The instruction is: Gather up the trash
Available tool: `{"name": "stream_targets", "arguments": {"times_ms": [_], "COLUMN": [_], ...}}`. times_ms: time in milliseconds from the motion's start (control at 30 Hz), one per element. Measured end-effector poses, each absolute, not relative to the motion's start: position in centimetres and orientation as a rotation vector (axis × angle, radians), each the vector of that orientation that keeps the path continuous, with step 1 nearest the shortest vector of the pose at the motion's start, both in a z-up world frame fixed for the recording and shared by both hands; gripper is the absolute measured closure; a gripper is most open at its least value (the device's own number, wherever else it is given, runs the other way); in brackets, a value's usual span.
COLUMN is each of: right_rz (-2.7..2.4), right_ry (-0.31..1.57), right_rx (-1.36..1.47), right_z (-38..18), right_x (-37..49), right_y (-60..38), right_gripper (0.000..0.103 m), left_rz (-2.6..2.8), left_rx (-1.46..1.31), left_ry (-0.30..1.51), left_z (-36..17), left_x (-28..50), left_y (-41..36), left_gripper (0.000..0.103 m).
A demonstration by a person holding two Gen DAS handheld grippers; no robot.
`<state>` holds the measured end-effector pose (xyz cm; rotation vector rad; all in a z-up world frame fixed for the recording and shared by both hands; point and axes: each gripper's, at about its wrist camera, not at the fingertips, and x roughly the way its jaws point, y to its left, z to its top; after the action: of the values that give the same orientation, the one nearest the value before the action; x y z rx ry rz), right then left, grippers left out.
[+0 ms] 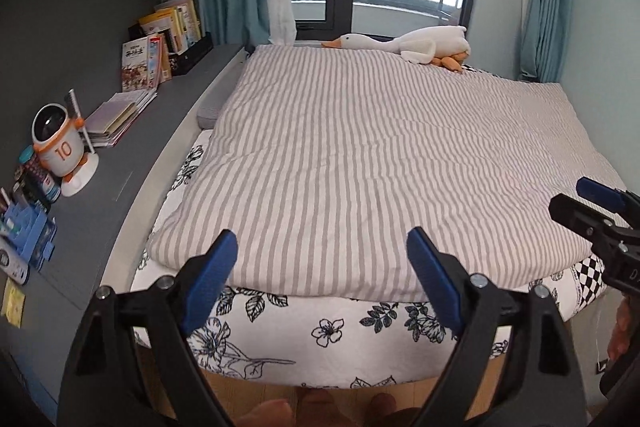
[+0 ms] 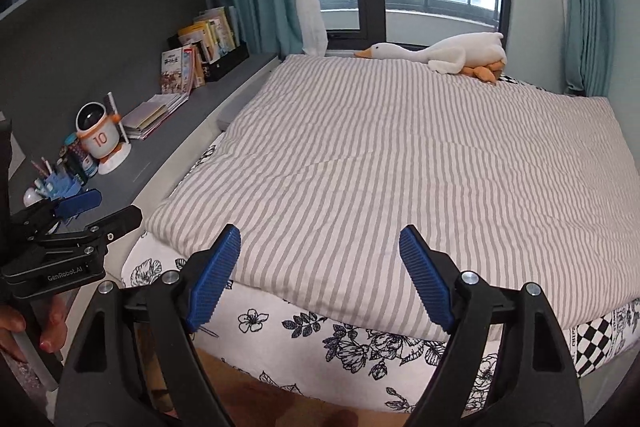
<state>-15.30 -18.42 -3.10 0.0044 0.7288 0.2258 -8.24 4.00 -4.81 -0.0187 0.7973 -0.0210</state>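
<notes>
My left gripper stands open over the foot of a bed, with only the grey-striped quilt behind its blue pads. My right gripper is open too, with nothing between its fingers, and hangs over the same quilt. Each gripper shows in the other's view: the right gripper at the right edge, the left gripper at the left edge. I see no loose wrapper or scrap on the quilt in either view.
A white plush goose lies at the far end by the window. A grey shelf along the left carries books, a white robot toy and a blue pen holder. A floral sheet hangs over the near edge.
</notes>
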Motion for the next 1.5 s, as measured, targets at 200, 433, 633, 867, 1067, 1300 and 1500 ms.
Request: {"name": "stream_targets", "arguments": {"times_ms": [200,433,633,867,1067,1300,1500], "right_rz": [0.116,0.069,0.086,0.124,0.137,0.14,0.148], "right_ry": [0.723,0.743,0.751,0.745,0.749,0.749,0.751], "right_rx": [0.024,0.027,0.008,-0.015,-0.018,-0.012,-0.012], "right_z": [-2.9,-3.2,-2.9,-2.0,-1.8,-1.7,-1.8], "right_x": [-13.2,-11.8,-9.9,-9.0,-8.6,-8.3,-8.0], "right_y": [-16.4,-14.8,-14.9,-15.5,-16.3,-16.6,-16.8], "right_gripper": [0.024,0.024,0.024,0.024,0.024,0.023,0.022], "left_rz": [-0.098,-0.147,-0.115,-0.111,-0.131,-0.139,-0.124], "left_rx": [0.035,0.088,0.087,0.068,0.044,0.049,0.051], "left_ry": [0.797,0.831,0.837,0.855,0.86,0.863,0.877], "left_z": [-4.6,-4.5,-4.2,-4.1,-3.7,-3.5,-3.8], "left_x": [-4.1,-1.7,-0.8,-0.3,-0.2,-0.2,-0.2], "left_y": [6.4,7.3,7.1,6.4,5.4,4.7,4.6], "left_gripper": [0.017,0.017,0.017,0.017,0.015,0.015,0.014]}}
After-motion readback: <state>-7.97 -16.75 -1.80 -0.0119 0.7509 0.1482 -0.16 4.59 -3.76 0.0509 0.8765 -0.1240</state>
